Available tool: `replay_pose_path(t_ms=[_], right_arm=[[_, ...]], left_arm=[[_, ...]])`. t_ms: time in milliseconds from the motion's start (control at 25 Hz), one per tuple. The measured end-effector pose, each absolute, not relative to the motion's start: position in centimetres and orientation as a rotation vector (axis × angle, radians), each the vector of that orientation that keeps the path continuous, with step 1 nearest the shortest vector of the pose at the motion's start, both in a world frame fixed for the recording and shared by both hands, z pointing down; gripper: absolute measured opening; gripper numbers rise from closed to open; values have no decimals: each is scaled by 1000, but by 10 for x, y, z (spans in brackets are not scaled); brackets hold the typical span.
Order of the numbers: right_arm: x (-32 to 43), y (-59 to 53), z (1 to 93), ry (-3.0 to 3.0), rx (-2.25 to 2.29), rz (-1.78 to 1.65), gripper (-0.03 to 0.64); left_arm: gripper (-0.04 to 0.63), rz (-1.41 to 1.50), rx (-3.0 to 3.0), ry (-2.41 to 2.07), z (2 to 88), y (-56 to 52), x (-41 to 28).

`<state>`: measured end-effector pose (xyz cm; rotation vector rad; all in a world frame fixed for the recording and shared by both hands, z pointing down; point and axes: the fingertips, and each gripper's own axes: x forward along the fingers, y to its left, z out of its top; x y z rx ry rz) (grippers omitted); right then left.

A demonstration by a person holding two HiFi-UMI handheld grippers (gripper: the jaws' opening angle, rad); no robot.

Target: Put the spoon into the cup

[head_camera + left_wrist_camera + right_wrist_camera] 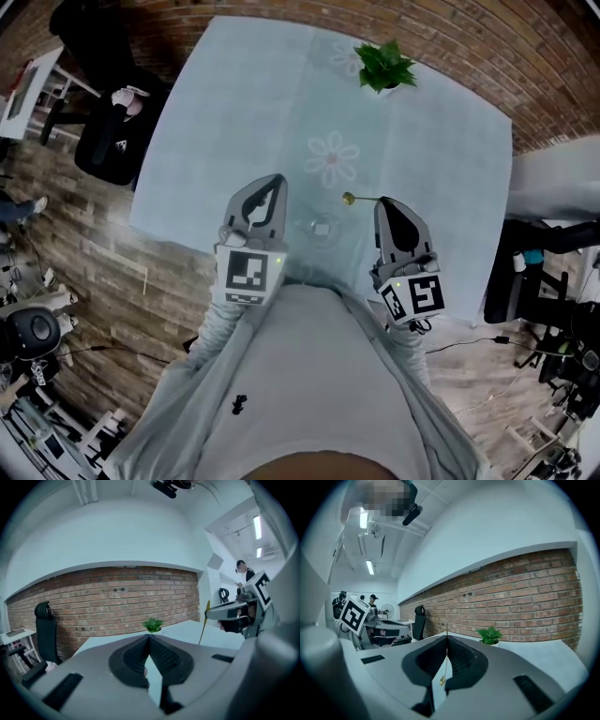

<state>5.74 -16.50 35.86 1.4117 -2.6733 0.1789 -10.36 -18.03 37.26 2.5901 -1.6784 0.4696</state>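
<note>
A clear glass cup (323,228) stands on the pale blue tablecloth, between my two grippers and close to my body. My right gripper (384,201) is shut on a thin gold spoon (351,199). The spoon's bowl sticks out to the left of the tips, above and just right of the cup. In the right gripper view the spoon (444,667) runs edge-on between the closed jaws. From the left gripper view the spoon (205,620) hangs from the right gripper (211,615). My left gripper (274,178), left of the cup, is shut with nothing in it; its tips (150,636) meet.
A small potted plant (383,67) stands at the table's far edge (281,23), before a brick wall. A black office chair (108,141) stands left of the table. Cables and gear lie on the floor at right. People stand far off in the room.
</note>
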Motion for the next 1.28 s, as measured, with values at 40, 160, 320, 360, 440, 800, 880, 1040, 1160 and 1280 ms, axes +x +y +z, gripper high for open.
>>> replay_pose_path(t_ms=[40, 160, 320, 360, 440, 800, 880, 1040, 1160, 1280], right_arm=[[58, -164, 358, -2671, 1422, 186, 18], [59, -162, 356, -2665, 1444, 189, 18], [54, -155, 356, -2658, 1447, 192, 18], [53, -153, 356, -2657, 1445, 196, 18], [50, -149, 359, -2653, 1439, 208, 18], [37, -134, 394, -2621, 1395, 339, 18], [34, -132, 404, -2617, 1382, 378, 18], [33, -129, 425, -2617, 1378, 491, 18], [36, -127, 439, -2609, 1380, 578, 18], [40, -127, 452, -2604, 1391, 665, 18]], left_arm=[[18, 469, 2605, -1662, 372, -182, -101], [18, 464, 2642, -1623, 371, -186, -94], [18, 454, 2670, -1577, 372, -184, -89], [18, 453, 2676, -1567, 373, -184, -88], [18, 452, 2685, -1549, 375, -182, -87], [18, 463, 2683, -1489, 389, -174, -83], [18, 465, 2680, -1482, 392, -172, -83], [18, 476, 2678, -1471, 397, -169, -83], [18, 482, 2677, -1462, 400, -165, -81], [18, 482, 2677, -1450, 403, -163, -78]])
